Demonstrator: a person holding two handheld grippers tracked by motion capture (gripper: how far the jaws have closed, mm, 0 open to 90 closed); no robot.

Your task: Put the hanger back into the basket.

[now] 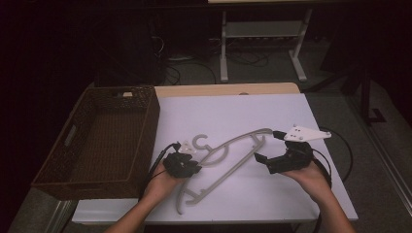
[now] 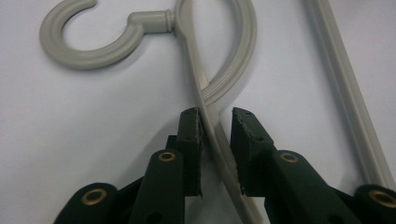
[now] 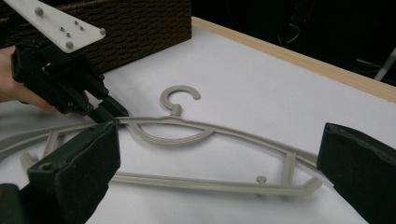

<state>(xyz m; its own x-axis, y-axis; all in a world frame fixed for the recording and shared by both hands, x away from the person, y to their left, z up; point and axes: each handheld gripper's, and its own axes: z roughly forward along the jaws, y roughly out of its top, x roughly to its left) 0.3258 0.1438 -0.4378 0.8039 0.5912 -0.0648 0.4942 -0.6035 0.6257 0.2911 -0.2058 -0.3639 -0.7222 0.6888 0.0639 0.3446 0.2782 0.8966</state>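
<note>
Grey plastic hanger (image 1: 228, 155) lies mid-frame; your left gripper (image 2: 217, 126) straddles its arm without clamping, your right gripper (image 1: 269, 147) gapes wide.

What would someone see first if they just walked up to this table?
Probably the grey hanger lying flat on the white table, right in the middle. The left gripper has its jaws on either side of the hanger's arm near the hook, while the right gripper sits wide open at the other end. A big brown wicker basket stands at the left.
</note>
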